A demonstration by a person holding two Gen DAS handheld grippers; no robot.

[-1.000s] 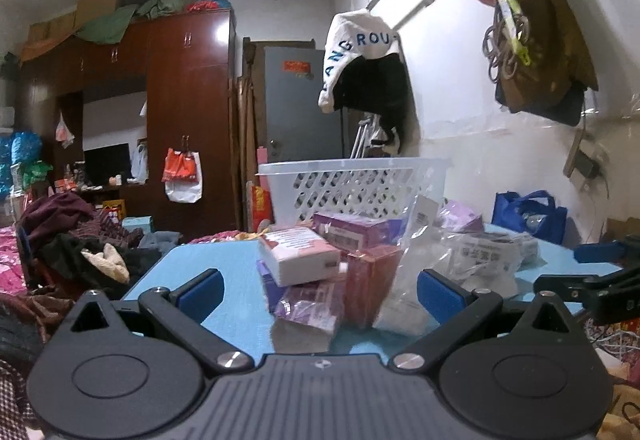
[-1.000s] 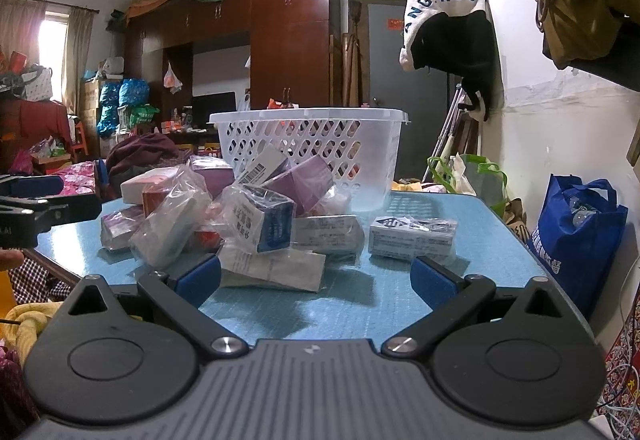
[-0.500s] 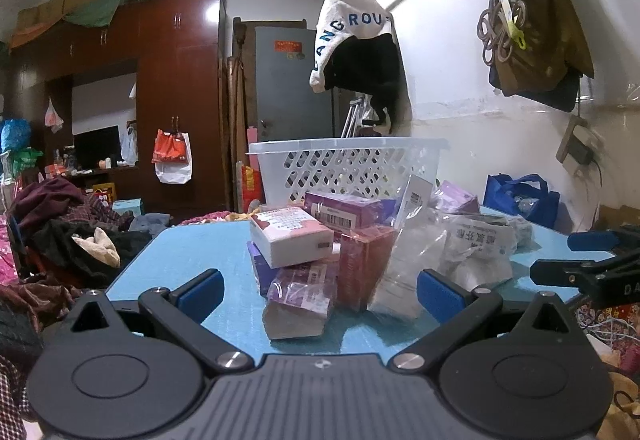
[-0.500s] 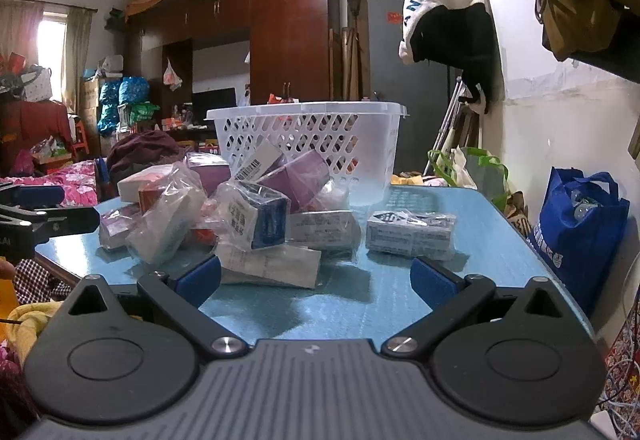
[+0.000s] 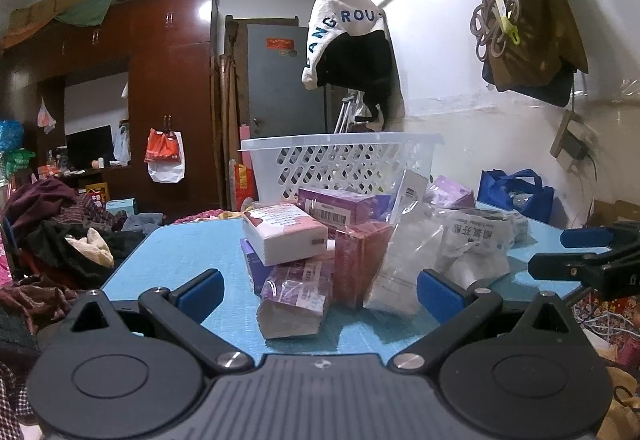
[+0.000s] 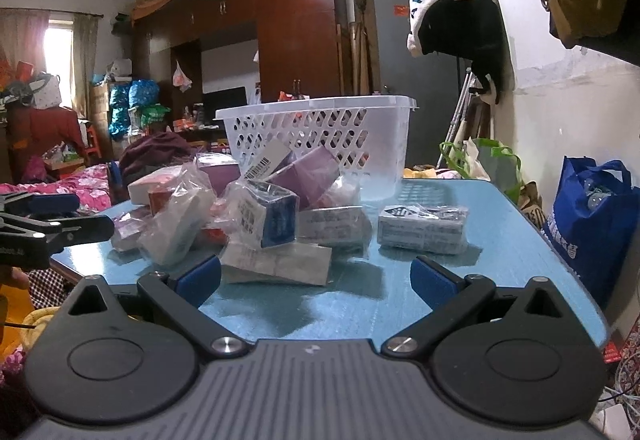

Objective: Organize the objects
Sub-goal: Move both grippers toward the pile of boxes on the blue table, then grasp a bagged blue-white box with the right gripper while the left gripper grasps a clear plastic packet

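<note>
- Boxes and packets (image 6: 256, 224): all sit in a loose heap on the blue counter (image 6: 460, 280), centre of both views; none visibly in the basket.
- Left gripper (image 5: 318, 290): fingers spread wide, holding nothing, lower centre of its frame, low at the counter's near edge, facing a purple wrapped packet (image 5: 294, 296) just ahead.
- Right gripper (image 6: 316, 276): also spread, empty, lower centre of its frame; a flat white packet (image 6: 276, 264) lies just beyond the fingertips.
- A wrapped white box (image 6: 422, 228) lies apart from the heap, right of centre.
- White basket (image 6: 316, 135) stands behind the heap, upper centre; through its holes no contents can be made out.
- Judgement: sorting not begun; nothing gripped, whole heap left to move, presumably into the basket.
</note>
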